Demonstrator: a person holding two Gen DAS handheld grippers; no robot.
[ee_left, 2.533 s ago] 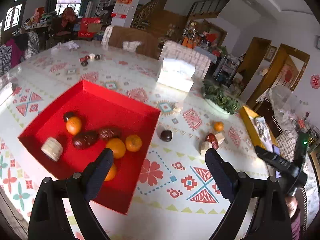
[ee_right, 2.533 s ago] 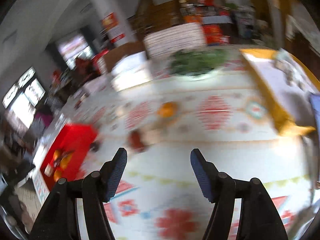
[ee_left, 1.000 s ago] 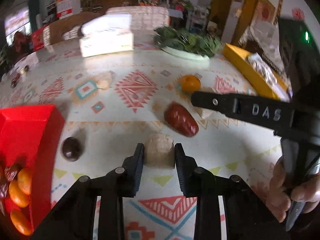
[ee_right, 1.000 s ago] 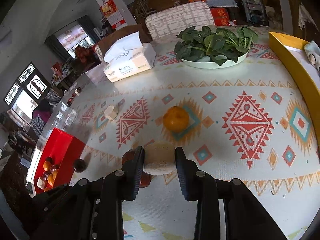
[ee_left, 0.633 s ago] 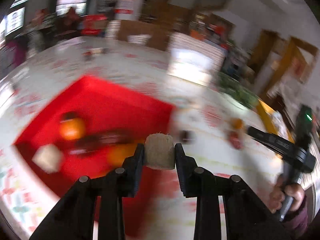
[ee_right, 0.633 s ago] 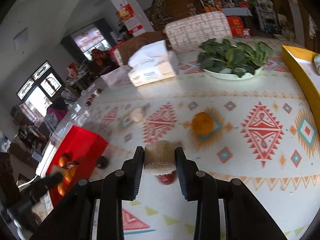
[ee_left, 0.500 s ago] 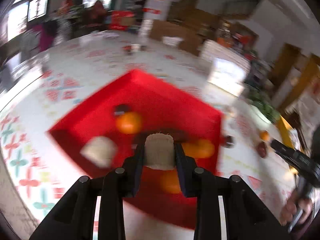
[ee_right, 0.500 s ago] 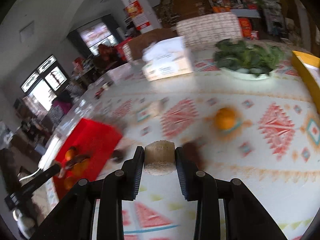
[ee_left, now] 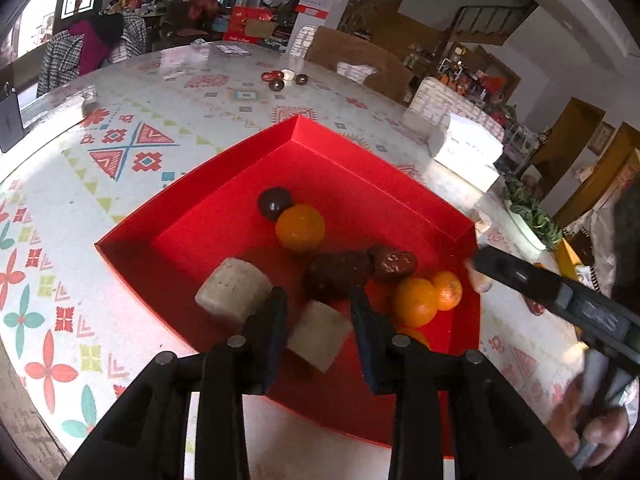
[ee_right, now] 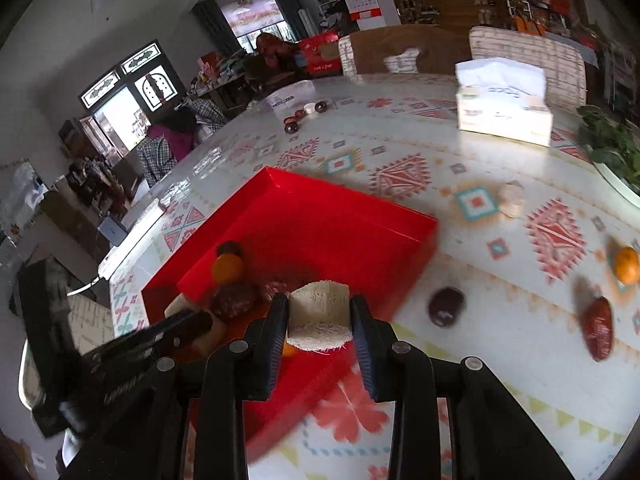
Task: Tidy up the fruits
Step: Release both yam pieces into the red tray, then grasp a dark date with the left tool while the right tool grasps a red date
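Note:
A red tray holds several oranges, dark dates, a dark round fruit and a beige cylinder piece. My left gripper hangs over the tray with its jaws parted; a second beige piece sits tilted between them, apparently loose. My right gripper is shut on another beige cylinder piece above the tray's near edge. On the table lie a dark fruit, a red date and an orange.
A tissue box and a plate of greens stand at the far right. A pale lump lies past the tray. Small dark fruits sit far across the table. A person sits behind.
Both grippers carried beige pieces from the table's right side to the red tray. The left jaws have parted and its piece now sits tilted in the tray.

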